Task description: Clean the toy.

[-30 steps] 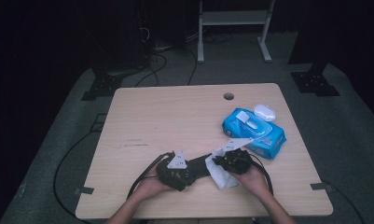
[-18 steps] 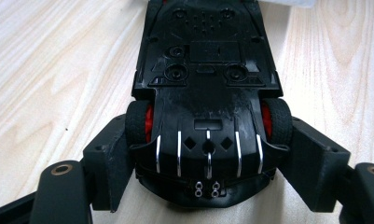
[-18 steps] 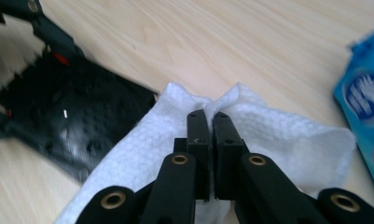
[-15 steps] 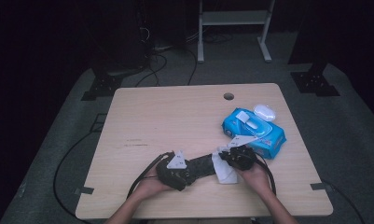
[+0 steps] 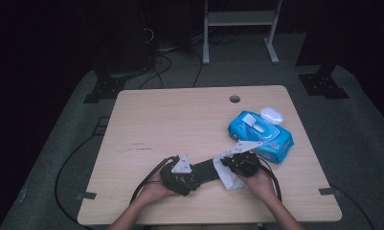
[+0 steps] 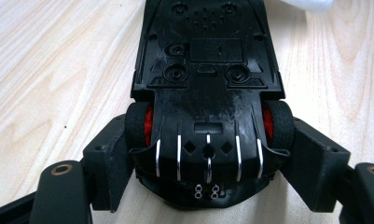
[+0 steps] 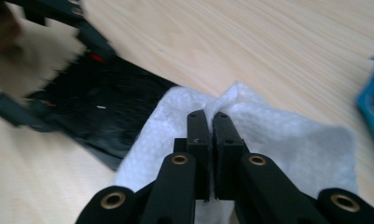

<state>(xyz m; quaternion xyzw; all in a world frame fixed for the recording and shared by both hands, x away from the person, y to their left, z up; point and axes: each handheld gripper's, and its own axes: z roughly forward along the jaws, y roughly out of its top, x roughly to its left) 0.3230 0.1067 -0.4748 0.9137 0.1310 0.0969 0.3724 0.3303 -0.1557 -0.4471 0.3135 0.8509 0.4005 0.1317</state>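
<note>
L gripper [image 6: 208,154] is clamped across the rear wheels of the upside-down black plastic toy car [image 6: 207,70], near the front edge of the pale wood table [image 5: 180,120]. R gripper [image 7: 211,122], jaws together, pinches the white wet wipe [image 7: 287,140] w/ its fold by the car's nose. Wipe in short strokes along the chassis, keeping L steady. Blue wipes pack [image 5: 261,134] sits close on the right; open room lies left & ahead

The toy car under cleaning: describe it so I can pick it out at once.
On the wooden table, look at the near edge, left of the blue wipes pack. The toy car lies upside down between the left gripper's jaws, beside the white wipe. It alone is black, with red wheel hubs.
</note>
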